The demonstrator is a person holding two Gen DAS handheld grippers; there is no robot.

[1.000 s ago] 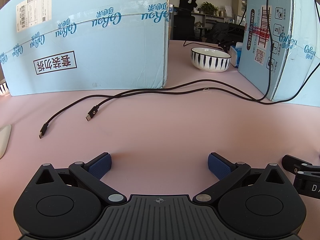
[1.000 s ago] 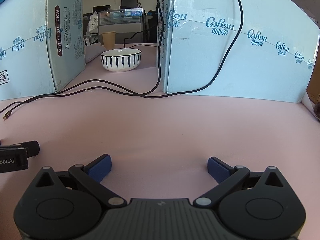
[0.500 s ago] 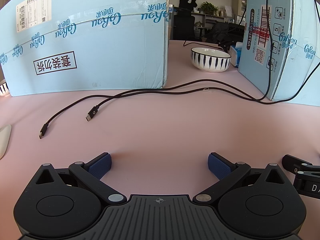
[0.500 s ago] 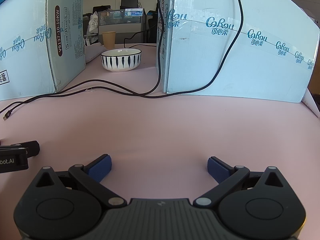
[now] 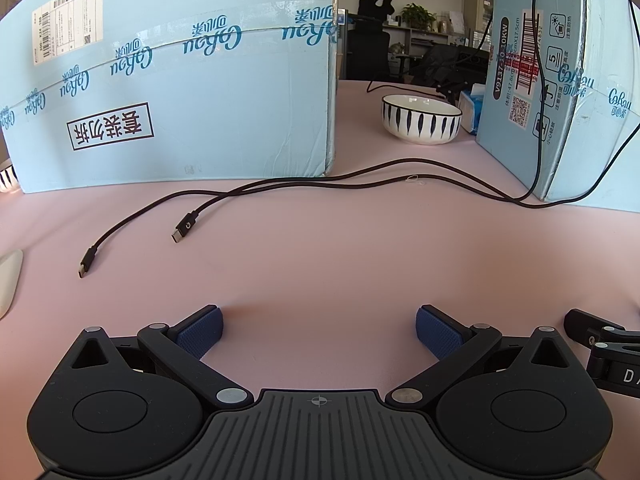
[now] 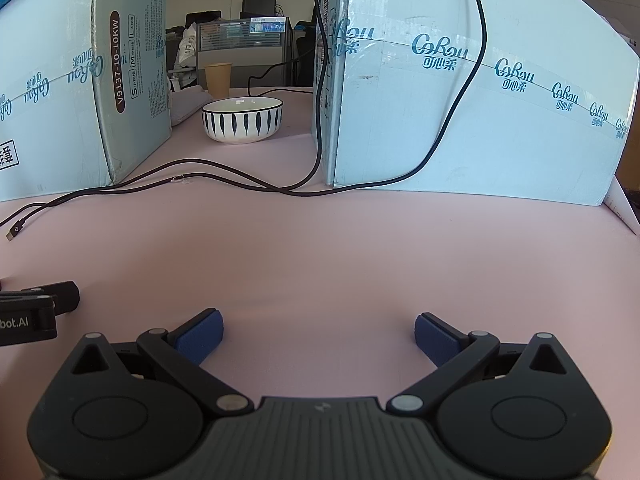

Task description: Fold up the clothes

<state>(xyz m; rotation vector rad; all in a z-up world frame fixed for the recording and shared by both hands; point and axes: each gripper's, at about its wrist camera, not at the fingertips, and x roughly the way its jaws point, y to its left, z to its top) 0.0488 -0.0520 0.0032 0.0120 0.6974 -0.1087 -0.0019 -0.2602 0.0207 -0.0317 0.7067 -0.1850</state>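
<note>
Pink tabletop (image 5: 320, 264) fills both wrist views; no garment on it anywhere, so the task's thing (the clothes) is out of frame, whereabouts unknown.

Landmark = striped bowl (image 5: 421, 124), far side of table. Left gripper (image 5: 319, 330) sits low on the near side of the bowl, well apart from it; jaws spread wide, blue pads (image 5: 200, 334) showing, nothing btwn them but bare pink surface. Right gripper (image 6: 318, 334) likewise: near side of bowl, jaws wide, empty. Each gripper's tip pokes into the other's view at the frame edge, so the two rest side by side, near each other.

Blue cartons flank the bowl: big one (image 5: 180, 92) to its left in the left view, second one (image 5: 560, 92) just beside it on the right. Black cables (image 5: 280, 188) run across the table on the near side of the bowl; two loose USB-C plug ends (image 5: 182, 232) lie left of it, nearer the grippers. Paper cup (image 6: 218, 79) stands behind the bowl (right view only). White object at left edge of the left view (image 5: 9, 280), too cropped to ID.

Step in hand, my read: start/idle pose, both tools parked and ready; folding not begun. Next move calls for locating the garment first (likely swing views off this patch), then a wide-open approach to a hem or corner; mind cables, easy to snag w/ cloth or fingers.
</note>
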